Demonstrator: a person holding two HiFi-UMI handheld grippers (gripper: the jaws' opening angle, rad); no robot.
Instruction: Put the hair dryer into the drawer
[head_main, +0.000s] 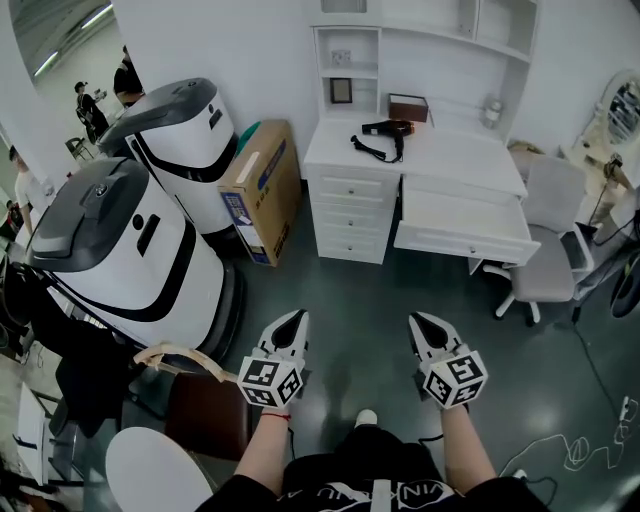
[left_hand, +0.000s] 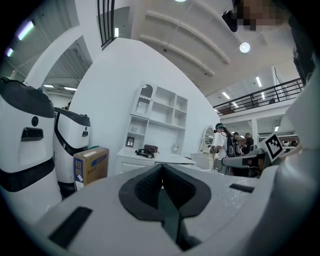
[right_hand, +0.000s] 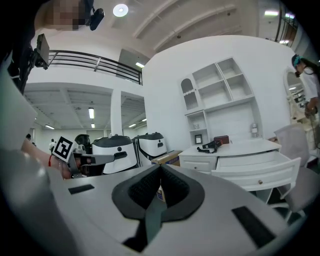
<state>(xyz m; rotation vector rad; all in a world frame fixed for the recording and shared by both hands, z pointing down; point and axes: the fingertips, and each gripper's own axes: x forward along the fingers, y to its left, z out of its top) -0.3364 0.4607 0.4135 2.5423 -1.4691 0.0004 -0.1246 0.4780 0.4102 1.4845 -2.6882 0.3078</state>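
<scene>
A black hair dryer with its cord lies on the white dresser top, also seen small in the left gripper view and the right gripper view. Below the top, a wide white drawer stands pulled out. Both grippers are held level, well short of the dresser, above the dark floor. My left gripper is shut with nothing in it. My right gripper is shut and empty too.
Two large white-and-grey machines stand at the left, with a cardboard box against the dresser's left side. A grey chair sits right of the open drawer. A brown box rests at the back of the dresser top. A round white stool is at bottom left.
</scene>
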